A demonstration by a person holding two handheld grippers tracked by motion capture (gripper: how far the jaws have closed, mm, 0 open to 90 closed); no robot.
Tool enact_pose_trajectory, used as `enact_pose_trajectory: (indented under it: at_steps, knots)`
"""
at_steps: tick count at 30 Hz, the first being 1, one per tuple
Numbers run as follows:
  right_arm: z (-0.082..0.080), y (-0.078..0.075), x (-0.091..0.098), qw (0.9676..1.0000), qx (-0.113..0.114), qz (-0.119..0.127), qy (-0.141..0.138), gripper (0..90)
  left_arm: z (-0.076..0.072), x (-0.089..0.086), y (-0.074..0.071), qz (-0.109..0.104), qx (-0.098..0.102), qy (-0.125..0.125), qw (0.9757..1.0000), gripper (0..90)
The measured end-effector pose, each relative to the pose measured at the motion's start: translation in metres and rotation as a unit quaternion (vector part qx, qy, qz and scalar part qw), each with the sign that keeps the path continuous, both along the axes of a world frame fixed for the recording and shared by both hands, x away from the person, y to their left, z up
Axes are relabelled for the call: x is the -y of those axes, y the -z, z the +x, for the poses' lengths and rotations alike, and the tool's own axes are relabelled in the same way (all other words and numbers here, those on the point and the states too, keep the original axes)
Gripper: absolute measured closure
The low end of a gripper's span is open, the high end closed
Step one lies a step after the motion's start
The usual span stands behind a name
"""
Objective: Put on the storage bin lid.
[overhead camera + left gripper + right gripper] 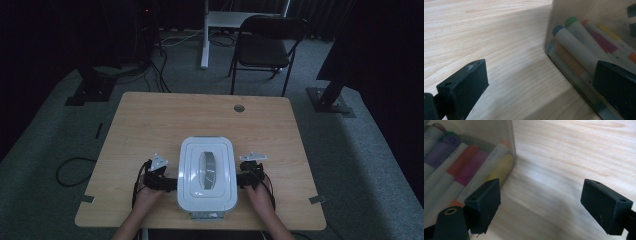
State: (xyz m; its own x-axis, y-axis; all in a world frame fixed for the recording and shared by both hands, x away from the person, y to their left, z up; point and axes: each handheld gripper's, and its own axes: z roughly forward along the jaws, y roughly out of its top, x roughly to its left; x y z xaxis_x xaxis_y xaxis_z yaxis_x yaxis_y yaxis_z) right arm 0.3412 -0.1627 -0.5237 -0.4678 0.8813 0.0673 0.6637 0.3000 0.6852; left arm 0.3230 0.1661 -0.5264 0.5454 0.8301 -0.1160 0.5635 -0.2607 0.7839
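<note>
A clear plastic box [206, 172] with a white lid [206, 150] and a handle [207, 170] set into the lid is standing on the near half of a wooden table [150, 120], between the two grippers. Through its see-through wall [574, 15], white markers [576, 47] with coloured caps are being shown lying side by side; in the right gripper view the same markers [461, 170] are seen in orange, pink, purple and yellow. The left gripper [172, 184] is being held just beside the box's left wall, its jaws standing wide apart and nothing being pinched: one jaw is lying over bare wood, the other in front of the box wall. The right gripper [239, 179] is being held just beside the right wall, likewise released, with one jaw close against the corner of the box and the other over bare table. Whether either jaw is actually touching the plastic cannot be told. Each gripper is being held by a hand [260, 197] reaching in from the near edge. Beyond the table, a black folding chair [265, 47] is standing on a grey carpet [350, 150].
</note>
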Motion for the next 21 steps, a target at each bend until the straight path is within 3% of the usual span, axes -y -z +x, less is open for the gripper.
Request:
enact_pose_trajectory:
  at_steps: [8, 21]
  knots:
    - [0.015, 0.003, 0.017, 0.9997, -0.001, 0.017, 0.016, 15.6, 0.019, 0.013, 0.001, -0.004, -0.003, 0.005, 1.0000, 0.6]
    - [0.022, 0.006, 0.028, 0.9986, 0.013, 0.031, 0.040, 13.7, 0.046, 0.020, 0.006, 0.006, -0.003, 0.010, 0.9999, 0.6]
